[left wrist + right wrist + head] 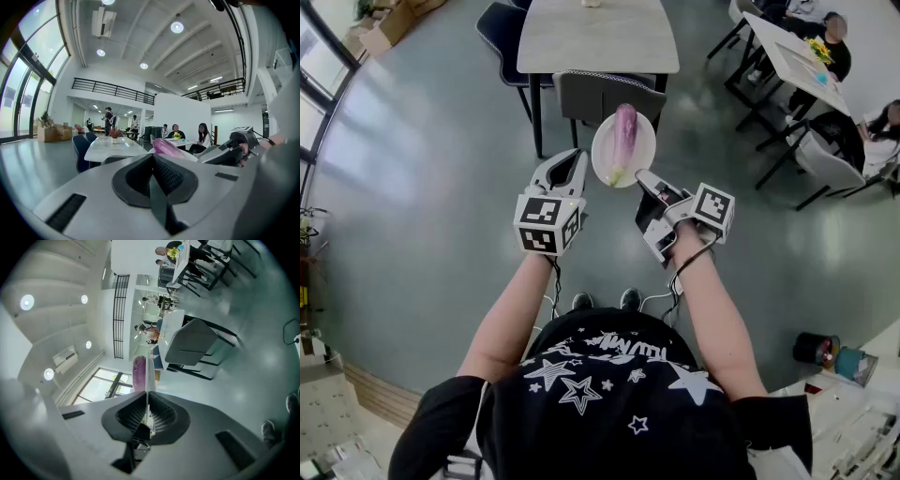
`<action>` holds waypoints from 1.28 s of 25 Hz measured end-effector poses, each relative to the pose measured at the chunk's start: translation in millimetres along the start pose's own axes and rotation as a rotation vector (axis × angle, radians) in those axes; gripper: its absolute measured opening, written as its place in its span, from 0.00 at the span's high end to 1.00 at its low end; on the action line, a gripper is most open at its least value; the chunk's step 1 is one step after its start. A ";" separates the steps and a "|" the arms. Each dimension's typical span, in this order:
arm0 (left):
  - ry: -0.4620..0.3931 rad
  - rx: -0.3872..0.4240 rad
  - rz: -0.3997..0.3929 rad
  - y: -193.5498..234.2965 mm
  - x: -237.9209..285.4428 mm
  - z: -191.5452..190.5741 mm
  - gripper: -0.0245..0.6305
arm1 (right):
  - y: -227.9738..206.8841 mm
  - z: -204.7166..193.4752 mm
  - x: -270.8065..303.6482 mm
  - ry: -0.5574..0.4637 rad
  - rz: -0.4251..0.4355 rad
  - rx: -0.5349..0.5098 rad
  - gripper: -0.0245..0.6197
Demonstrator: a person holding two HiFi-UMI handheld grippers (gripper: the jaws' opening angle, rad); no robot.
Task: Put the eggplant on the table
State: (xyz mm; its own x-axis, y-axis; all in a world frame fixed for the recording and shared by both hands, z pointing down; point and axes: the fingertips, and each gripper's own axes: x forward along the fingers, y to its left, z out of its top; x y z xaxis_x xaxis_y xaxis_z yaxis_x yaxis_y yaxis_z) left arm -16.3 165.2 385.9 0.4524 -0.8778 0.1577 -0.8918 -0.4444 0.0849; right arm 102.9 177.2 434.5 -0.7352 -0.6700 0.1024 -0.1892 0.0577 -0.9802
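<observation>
**Fig. – Carry phase, plate held short of the table.**

**Tools.** R. gripper (642,176): jaws pinched on the near rim of a white plate (600,157). The R. gripper view shows the rim edge-on as a thin line between the pads. L. gripper (572,157): jaws together w/ nothing between them, tip just left of the plate; whether it touches the rim cannot be told.

**Task object.** Eggplant (624,127), purple w/ a pale green stem end, lies lengthwise on the plate, stem toward the person. The plate is in the air over the floor (422,187), not yet over the table (600,37).

**Step (judged).** Transport approx. mid-way, w/ nothing set down yet. The next move calls for carrying the plate far-ward past the grey chair (609,94) tucked at the table's near edge. It must be kept level so the eggplant does not roll off. It can then be lowered onto the bare top, or the L. gripper can lift the eggplant across. A one-sided rim pinch leaves the plate prone to tilting.

**Surface & room.** Table top pale, stone-like, mostly bare; a dark chair stands at its far left. Floor smooth grey-blue. The hall is large w/ windows at left, and people sit at tables (797,56) at far right.
</observation>
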 end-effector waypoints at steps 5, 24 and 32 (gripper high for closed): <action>-0.005 -0.002 -0.001 2.6 -4.6 -1.7 0.95 | 1.9 -4.8 3.0 0.001 0.009 0.011 0.93; -0.011 -0.029 -0.019 18.4 -20.8 -14.0 0.95 | -3.9 -30.5 13.9 0.004 -0.015 0.010 0.93; -0.006 -0.045 -0.021 49.4 -17.0 -22.4 0.95 | -9.3 -34.0 36.9 -0.020 -0.009 0.039 0.93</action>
State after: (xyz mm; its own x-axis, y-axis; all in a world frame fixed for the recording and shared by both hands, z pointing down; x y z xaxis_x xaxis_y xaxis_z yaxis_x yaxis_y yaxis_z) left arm -67.9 162.2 409.4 0.4712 -0.8692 0.1496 -0.8807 -0.4546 0.1327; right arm 55.4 177.2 453.2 -0.7204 -0.6851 0.1080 -0.1695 0.0229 -0.9853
